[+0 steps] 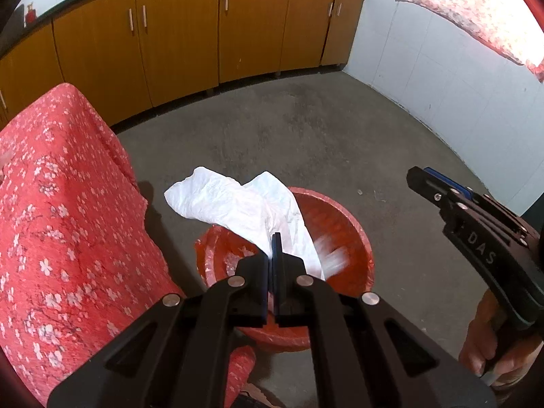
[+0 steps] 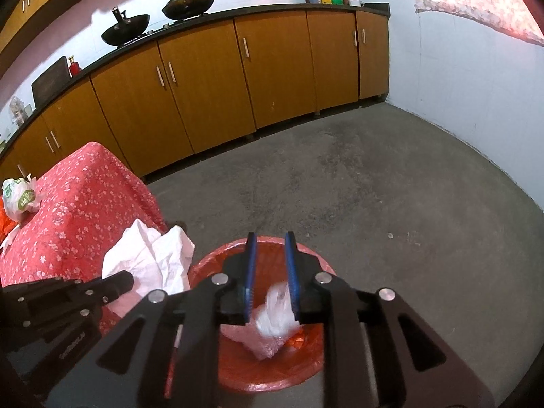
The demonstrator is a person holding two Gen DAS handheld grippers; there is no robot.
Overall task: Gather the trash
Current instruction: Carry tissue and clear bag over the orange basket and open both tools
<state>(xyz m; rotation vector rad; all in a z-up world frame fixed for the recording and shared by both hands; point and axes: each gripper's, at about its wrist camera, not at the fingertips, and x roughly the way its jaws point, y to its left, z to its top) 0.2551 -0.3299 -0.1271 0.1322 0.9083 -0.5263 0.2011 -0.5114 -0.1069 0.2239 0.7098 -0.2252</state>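
My left gripper is shut on a crumpled white paper sheet and holds it over the near left rim of the red bin, which has a red plastic liner. In the right wrist view the same sheet hangs from the left gripper beside the bin. My right gripper is open above the bin. A clear plastic wrapper is blurred just below its jaws, inside the bin. The right gripper also shows in the left wrist view.
A table with a red flowered cloth stands left of the bin, with a white and green plastic bag on it. Orange cabinets line the far wall. The grey concrete floor reaches a white tiled wall on the right.
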